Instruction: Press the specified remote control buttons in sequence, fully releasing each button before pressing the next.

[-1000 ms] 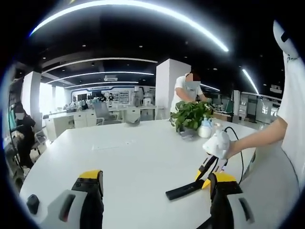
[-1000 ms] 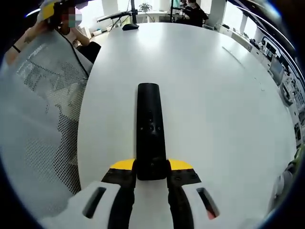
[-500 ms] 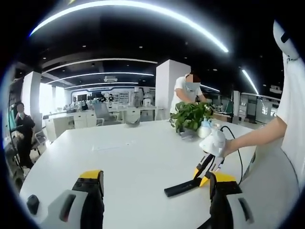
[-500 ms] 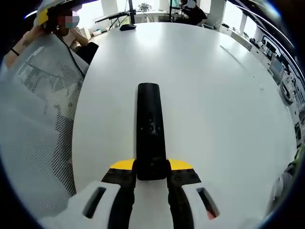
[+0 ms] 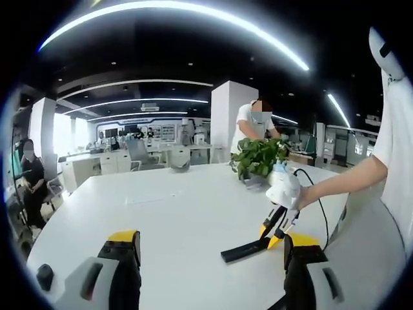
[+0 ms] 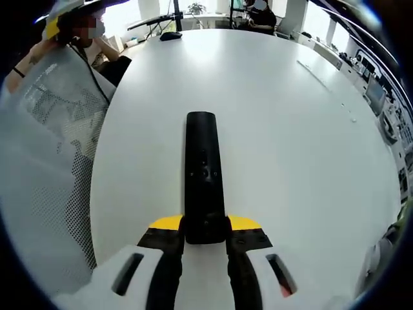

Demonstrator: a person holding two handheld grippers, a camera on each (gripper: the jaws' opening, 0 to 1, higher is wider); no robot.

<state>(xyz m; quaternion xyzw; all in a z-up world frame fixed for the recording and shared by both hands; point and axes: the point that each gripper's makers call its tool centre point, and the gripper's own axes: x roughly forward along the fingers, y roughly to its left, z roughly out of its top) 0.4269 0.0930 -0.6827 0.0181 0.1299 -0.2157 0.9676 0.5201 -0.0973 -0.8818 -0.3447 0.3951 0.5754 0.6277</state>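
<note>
A long black remote control (image 6: 202,174) sticks out forward from my right gripper (image 6: 204,236), whose yellow-tipped jaws are shut on its near end; small buttons show on its top face. It hangs above the white table (image 6: 290,129). In the left gripper view the same remote (image 5: 244,248) slants down to the left, held above the table by the right gripper (image 5: 273,227) in a person's hand. My left gripper (image 5: 210,255) stands open near the table's front, its jaws wide apart with nothing between them.
A potted green plant (image 5: 259,157) and a white spray bottle (image 5: 277,173) stand at the table's far right. A dark mouse (image 6: 173,36) lies at the far end. A person's white mesh sleeve (image 6: 45,161) hangs left. People sit and stand around the office.
The right gripper with the remote has risen slightly and drifted left across the left gripper view. The left gripper has kept still.
</note>
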